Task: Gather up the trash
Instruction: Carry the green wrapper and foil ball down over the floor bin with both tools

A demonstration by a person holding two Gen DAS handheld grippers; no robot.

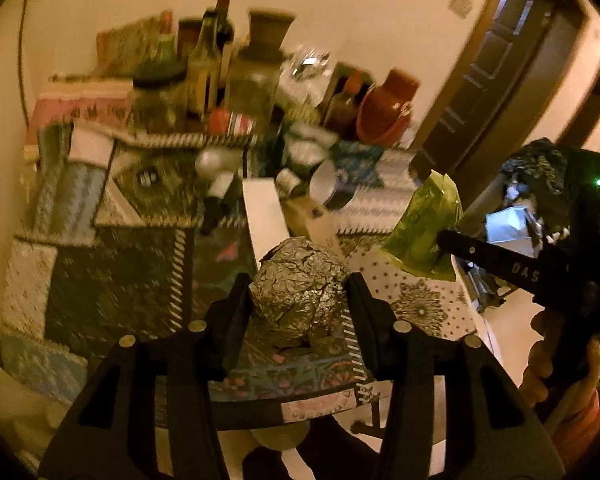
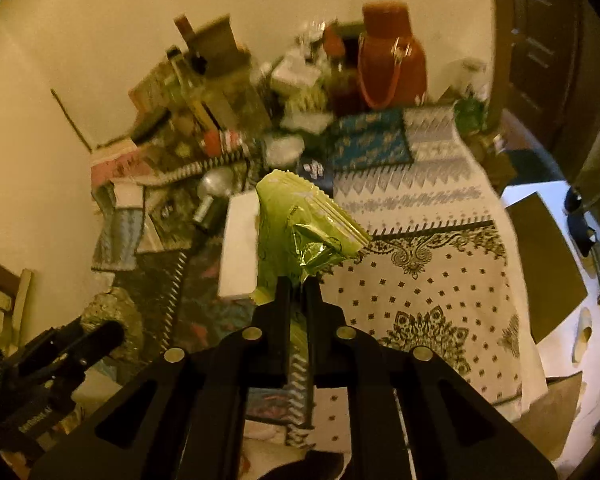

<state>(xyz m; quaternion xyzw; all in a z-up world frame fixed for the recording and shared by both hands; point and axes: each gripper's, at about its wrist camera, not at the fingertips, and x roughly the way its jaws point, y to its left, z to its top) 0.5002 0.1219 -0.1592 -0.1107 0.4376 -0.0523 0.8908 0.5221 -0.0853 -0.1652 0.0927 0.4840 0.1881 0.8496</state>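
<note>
A table (image 2: 432, 216) draped in patchwork patterned cloths fills both views, its far side against the wall crowded with bottles, jars and an orange-red lidded container (image 2: 392, 56). A white box (image 2: 240, 244) lies near the middle of the cloth. The left gripper (image 1: 300, 292) is clamped on a crumpled foil ball (image 1: 300, 284), its 2 fingers pressing the ball's left and right sides, held above the near part of the table. The right gripper (image 2: 298, 284) is fully closed, pinching the lower edge of a green snack wrapper (image 2: 300, 224) that sticks up beyond its fingertips, over the cloth just right of the white box. A hand (image 1: 548, 364) grips the right gripper's handle.
</note>
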